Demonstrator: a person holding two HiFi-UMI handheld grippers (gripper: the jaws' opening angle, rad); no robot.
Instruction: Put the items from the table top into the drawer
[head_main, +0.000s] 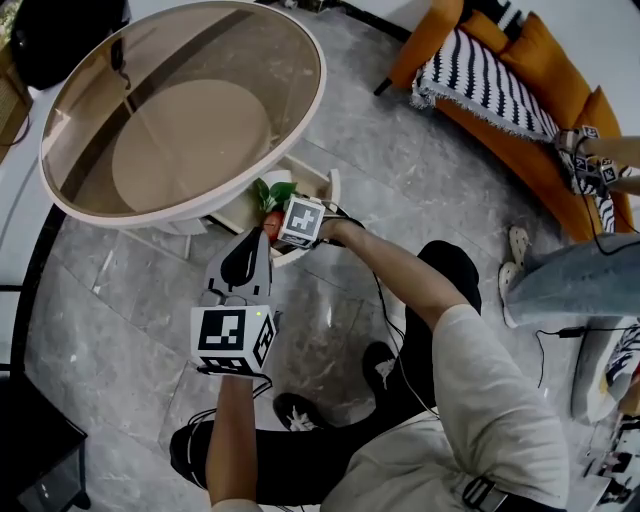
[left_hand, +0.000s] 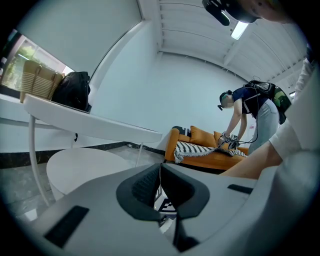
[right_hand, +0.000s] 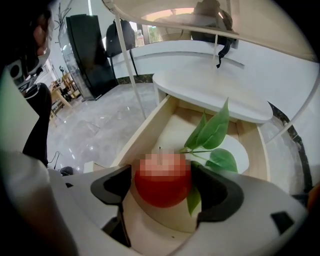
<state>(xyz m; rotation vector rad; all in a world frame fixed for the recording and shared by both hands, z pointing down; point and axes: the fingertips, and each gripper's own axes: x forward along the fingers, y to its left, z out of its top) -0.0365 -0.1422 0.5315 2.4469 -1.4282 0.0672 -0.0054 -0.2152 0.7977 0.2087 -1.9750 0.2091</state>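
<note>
A red apple lies low in the open wooden drawer under the round table, beside a green leafy sprig. My right gripper points steeply down into the drawer, its jaws spread wide on either side of the apple; the dark pads stand right at its sides and do not seem to press on it. From the head view the apple and leaves peek out beside the right gripper's marker cube. My left gripper hovers level in front of the drawer, shut with nothing between its pads.
The glass-topped round table overhangs the drawer, with a white lower shelf. An orange sofa with a striped blanket stands at the right. Another person bends over it with grippers. My legs and cables lie on the marble floor.
</note>
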